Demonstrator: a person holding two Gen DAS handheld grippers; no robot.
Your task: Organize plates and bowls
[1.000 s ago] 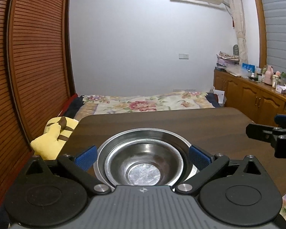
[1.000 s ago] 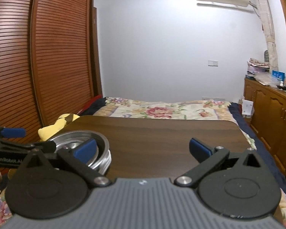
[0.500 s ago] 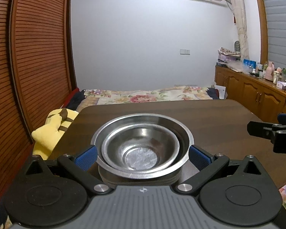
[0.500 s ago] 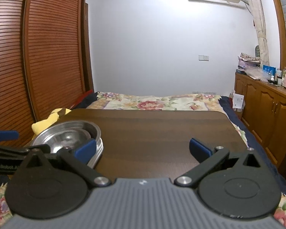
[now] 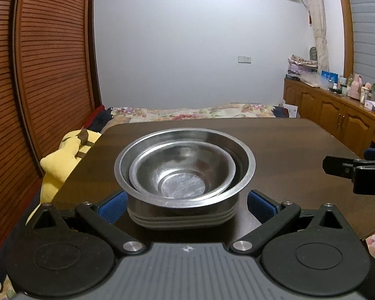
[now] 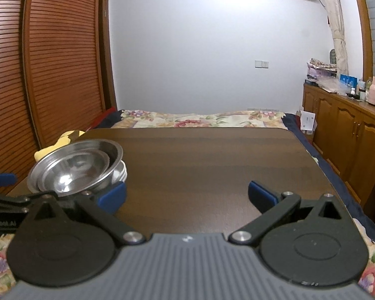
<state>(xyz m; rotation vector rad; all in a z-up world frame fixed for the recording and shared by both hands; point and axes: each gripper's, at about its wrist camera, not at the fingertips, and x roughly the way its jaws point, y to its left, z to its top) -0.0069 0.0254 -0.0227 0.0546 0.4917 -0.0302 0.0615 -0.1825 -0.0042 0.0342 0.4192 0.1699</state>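
Steel bowl stack (image 5: 185, 172) now farther ahead of left gripper (image 5: 186, 203) than one second ago, nested, resting on brown table (image 5: 287, 140); outer ribbed wall now exposed. Left gripper spread wide, blue pads flanking stack base, gripping nothing. Right gripper (image 6: 186, 193) equally wide, empty over bare tabletop, stack off its left pad.

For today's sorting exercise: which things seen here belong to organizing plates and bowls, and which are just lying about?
Belongs to the job:
- stacked steel bowls
- left gripper, open
- right gripper, open
- wooden table

Just lying about:
- yellow plush toy
- floral bedspread
- bottles on the cabinet
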